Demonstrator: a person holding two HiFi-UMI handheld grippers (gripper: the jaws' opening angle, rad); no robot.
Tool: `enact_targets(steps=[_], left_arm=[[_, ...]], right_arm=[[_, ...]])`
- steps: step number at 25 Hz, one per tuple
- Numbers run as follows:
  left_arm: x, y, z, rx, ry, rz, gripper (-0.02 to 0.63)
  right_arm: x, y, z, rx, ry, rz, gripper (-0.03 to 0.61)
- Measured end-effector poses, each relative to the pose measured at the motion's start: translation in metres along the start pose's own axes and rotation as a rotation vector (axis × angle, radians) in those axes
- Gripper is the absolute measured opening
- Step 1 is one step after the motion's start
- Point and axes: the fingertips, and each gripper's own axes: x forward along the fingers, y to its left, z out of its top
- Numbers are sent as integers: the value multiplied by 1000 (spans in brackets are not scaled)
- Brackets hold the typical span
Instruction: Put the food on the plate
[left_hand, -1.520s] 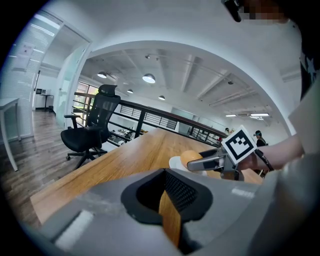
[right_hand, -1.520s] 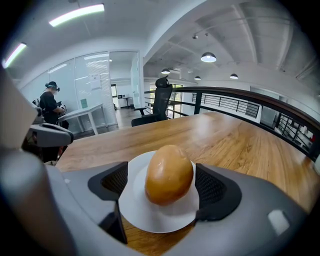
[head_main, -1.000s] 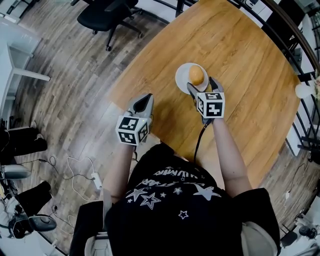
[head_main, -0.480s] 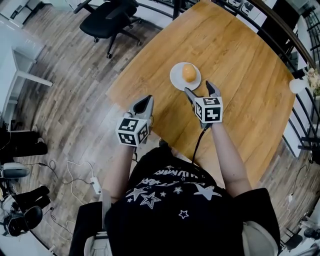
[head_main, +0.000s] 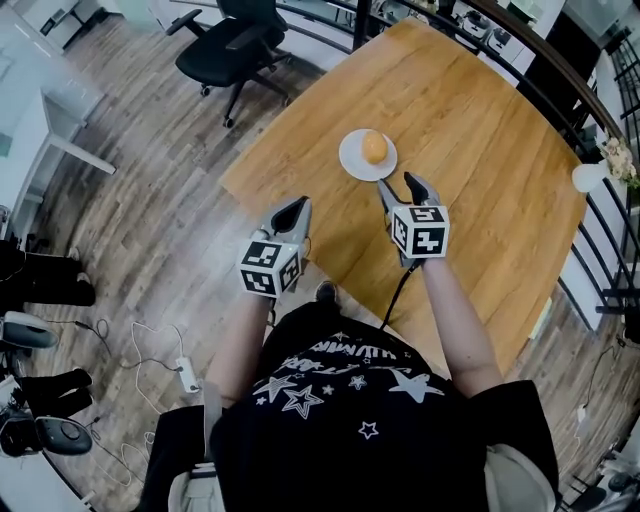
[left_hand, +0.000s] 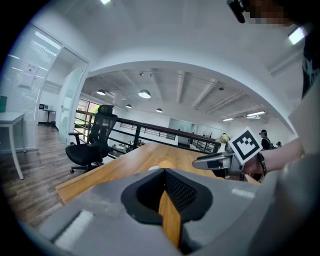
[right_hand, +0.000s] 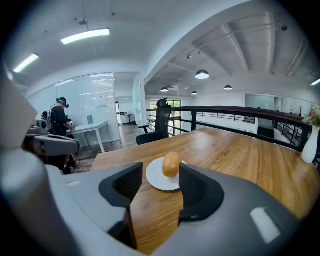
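Head view — wooden worktop (head_main: 480, 120) bearing a white plate (head_main: 350, 162), with the food (head_main: 374, 147), a rounded orange-brown piece, lying at its middle. Right gripper (head_main: 397, 184) held over the worktop just on the near side of the plate, pointing toward it yet apart from it; jaws parted, having just been closing, with nothing between them. Left gripper (head_main: 297, 208) poised at the worktop's near edge, well apart from the plate, jaws drawn together and empty. Black office chair (head_main: 235, 45) on the plank floor (head_main: 150, 170) off the worktop's far-left side. Left gripper view — jaws clenched at the tips, only a thin wedge of worktop showing behind them, nothing grasped; right gripper seen to the right with its marker cube; office chair at left, dark railing (left_hand: 150, 131) behind the worktop. Right gripper view — jaws released and standing partly apart, bare wood between them; plate and food framed in the gap farther along the worktop, touched by neither jaw; white vase (right_hand: 310, 142) at the far right edge; a person (right_hand: 61, 117) standing by a white desk (right_hand: 95, 127) in the background at left.
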Motion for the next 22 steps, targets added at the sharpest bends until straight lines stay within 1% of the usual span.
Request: enact_targets(steps=[6,13,16,18,22], left_arm=[[-9,-24,-3,17,-10,-2,2],[-22,-63,-13,13,-12,2,2],[-31,-81,-20,12,-12,7,2],[-40,-93,-24,14,-15,11,2],[-58,-112,-37,13,-23,25,2]], right_arm=[[-27,0,-6,34,-26,18,181],[-67,-10,-22,63,-39,19,105],[-86,-15,-32,86,-34,24,36],[-98,-16,-39,87,-34,20,7],[-120,-14,-52,84,-42,35,3]])
